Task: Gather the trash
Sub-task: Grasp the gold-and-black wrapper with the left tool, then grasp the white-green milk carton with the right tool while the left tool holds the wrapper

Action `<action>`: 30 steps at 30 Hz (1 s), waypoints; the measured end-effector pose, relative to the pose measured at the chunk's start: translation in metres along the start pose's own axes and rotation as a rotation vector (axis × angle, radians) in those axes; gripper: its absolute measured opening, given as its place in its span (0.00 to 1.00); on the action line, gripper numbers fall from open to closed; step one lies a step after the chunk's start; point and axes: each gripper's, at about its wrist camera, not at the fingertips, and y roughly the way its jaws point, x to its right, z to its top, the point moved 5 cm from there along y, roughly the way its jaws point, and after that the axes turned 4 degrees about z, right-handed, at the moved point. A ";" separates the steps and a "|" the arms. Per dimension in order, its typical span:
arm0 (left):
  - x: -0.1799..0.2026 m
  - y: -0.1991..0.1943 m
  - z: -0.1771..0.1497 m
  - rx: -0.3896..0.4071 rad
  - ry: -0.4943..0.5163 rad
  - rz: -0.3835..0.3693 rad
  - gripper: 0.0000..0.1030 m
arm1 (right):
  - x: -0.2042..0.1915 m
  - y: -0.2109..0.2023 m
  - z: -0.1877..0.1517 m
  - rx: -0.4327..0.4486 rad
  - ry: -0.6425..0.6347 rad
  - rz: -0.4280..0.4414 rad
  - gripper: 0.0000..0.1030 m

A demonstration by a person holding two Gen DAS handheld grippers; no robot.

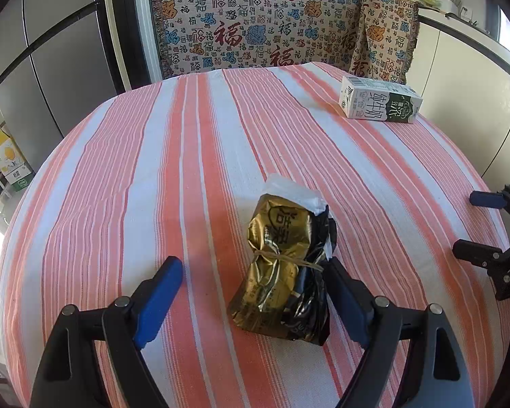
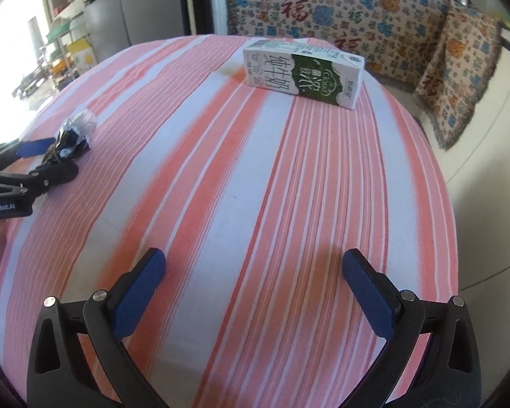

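Between the spread fingers of the left claw (image 1: 255,272) lies a crumpled gold-and-black foil packet tied with a rubber band (image 1: 285,272), against its right finger, on the pink-striped cloth surface (image 1: 153,170). Far ahead of the right claw (image 2: 254,261), gaping and empty, lies a green-and-white milk carton (image 2: 302,71).

A striped cloth (image 1: 125,183) covers my table. Beyond its far edge hangs a patterned throw (image 1: 255,23) (red characters all over it); a grey fridge (image 1: 51,68) stands far left, white cabinets (image 1: 465,108) right.
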 end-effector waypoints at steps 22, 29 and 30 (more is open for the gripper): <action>0.002 0.000 0.000 0.003 -0.006 -0.002 0.84 | 0.057 0.062 0.142 -0.156 -0.341 -0.120 0.67; 0.001 0.000 0.000 0.004 -0.006 -0.001 0.84 | 0.053 0.006 0.119 -0.090 0.119 0.221 0.39; 0.001 0.001 0.000 0.004 -0.006 -0.001 0.84 | 0.049 -0.002 0.109 -0.090 0.196 0.280 0.39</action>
